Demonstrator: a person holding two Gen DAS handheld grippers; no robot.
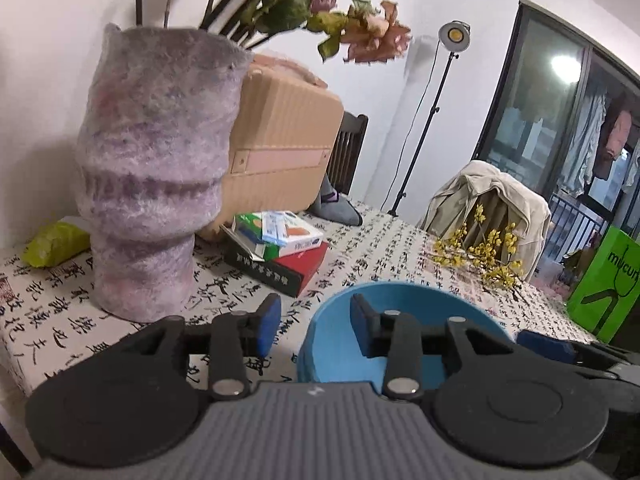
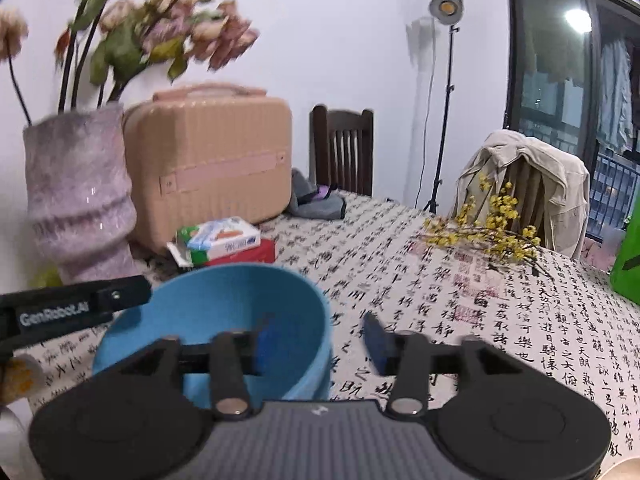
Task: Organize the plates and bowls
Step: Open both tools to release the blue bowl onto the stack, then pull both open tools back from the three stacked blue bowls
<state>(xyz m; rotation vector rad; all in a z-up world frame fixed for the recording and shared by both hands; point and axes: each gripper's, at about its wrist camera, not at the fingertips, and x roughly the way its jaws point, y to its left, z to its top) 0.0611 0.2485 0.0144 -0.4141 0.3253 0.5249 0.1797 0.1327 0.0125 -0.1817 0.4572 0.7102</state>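
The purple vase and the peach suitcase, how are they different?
The purple vase is rounded with wavy bulges, while the peach suitcase is boxy with fine straight ribs. The vase is open on top and holds faded pink flowers; the suitcase is shut, with a handle on top. The vase is mottled and shiny, the suitcase one plain colour with a pink strap. Both stand upright on the printed tablecloth by the wall.

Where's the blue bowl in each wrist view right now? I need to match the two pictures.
Left wrist view: blue bowl at bottom centre-right, its near-left rim between the left gripper's open jaws.
Right wrist view: blue bowl at bottom left, its right rim between the right gripper's open jaws.
Shared landmark: the peach suitcase behind it.
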